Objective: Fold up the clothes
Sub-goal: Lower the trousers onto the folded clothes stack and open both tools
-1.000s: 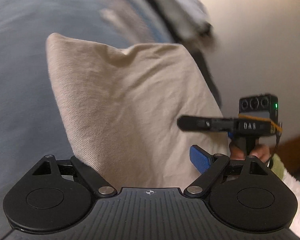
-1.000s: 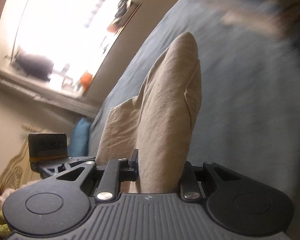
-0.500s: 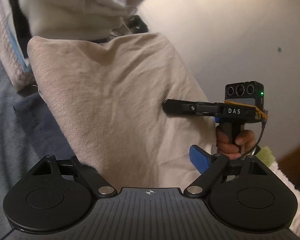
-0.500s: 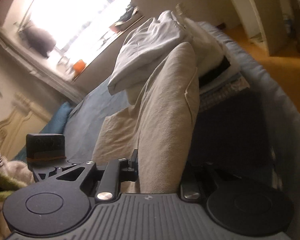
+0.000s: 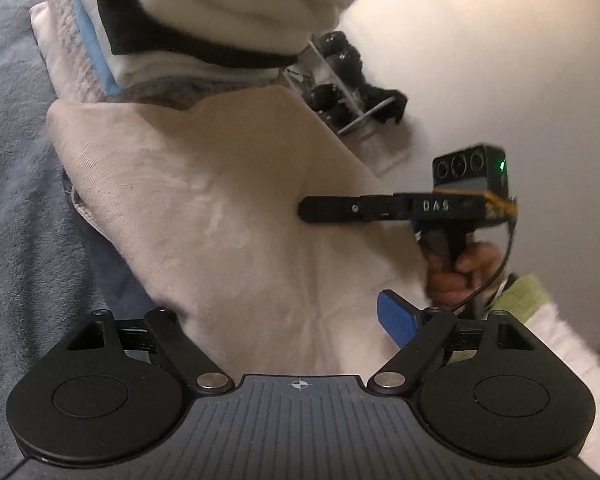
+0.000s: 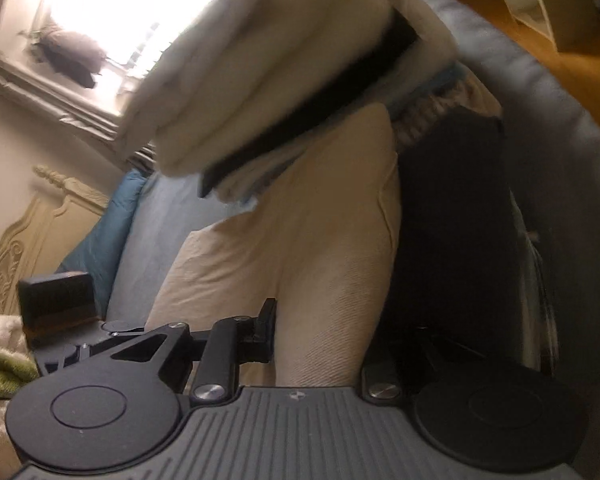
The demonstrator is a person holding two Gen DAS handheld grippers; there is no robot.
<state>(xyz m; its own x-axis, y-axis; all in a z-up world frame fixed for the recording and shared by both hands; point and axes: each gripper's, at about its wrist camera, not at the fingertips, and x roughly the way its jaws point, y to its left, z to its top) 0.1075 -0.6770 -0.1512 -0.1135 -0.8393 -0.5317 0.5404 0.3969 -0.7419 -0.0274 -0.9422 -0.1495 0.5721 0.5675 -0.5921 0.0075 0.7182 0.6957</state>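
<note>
A folded beige garment (image 5: pixel 228 216) is held between both grippers above the blue-grey bed cover (image 5: pixel 16 200). My left gripper (image 5: pixel 296 320) is shut on its near edge; one blue pad (image 5: pixel 398 322) shows beside the cloth. My right gripper (image 6: pixel 320 336) is shut on the same garment (image 6: pixel 324 248), which rises between its fingers; it also shows in the left wrist view (image 5: pixel 312 210), pinching the garment's right side. The garment's far end reaches a stack of folded clothes (image 5: pixel 204 28), also in the right wrist view (image 6: pixel 284 72).
The stack has white, black, light blue and pink layers. A rack with dark items (image 5: pixel 352 92) stands by the white wall. A dark folded piece (image 6: pixel 452 216) lies right of the garment. A teal pillow (image 6: pixel 100 232) and carved headboard (image 6: pixel 28 240) lie far left.
Both grippers have carried the beige garment across the bed toward the stack of folded clothes, which now looms close. Both grips are unchanged.
</note>
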